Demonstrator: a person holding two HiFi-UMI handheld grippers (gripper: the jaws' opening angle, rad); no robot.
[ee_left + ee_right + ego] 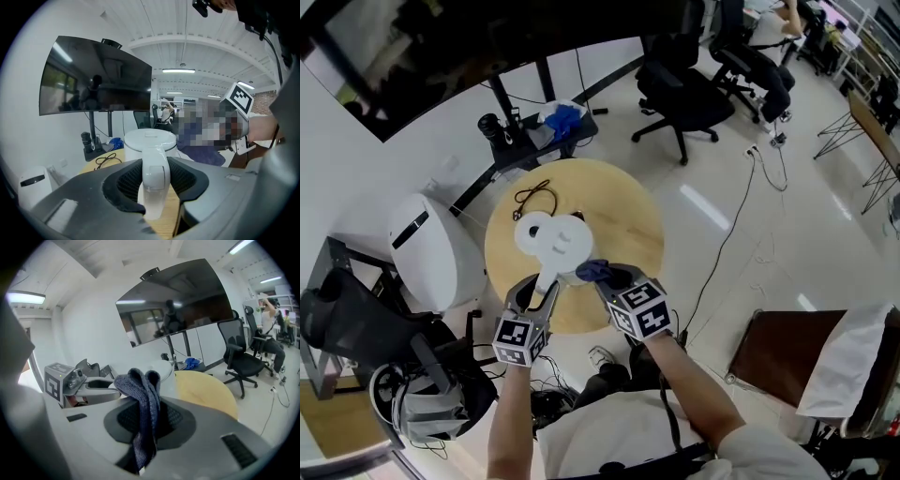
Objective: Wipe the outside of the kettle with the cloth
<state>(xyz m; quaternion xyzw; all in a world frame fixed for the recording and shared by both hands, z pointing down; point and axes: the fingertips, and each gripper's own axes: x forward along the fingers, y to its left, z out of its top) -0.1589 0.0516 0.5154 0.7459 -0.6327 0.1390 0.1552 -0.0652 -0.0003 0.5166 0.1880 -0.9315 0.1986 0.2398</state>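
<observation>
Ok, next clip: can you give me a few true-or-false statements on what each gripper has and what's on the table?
1. The left gripper grips the kettle by its handle. True.
2. The right gripper is empty. False: its jaws are shut on the blue-grey cloth.
3. The table under the kettle is square and made of glass. False: it is round and wooden.
4. A black cable lies on the table beyond the kettle. True.
</observation>
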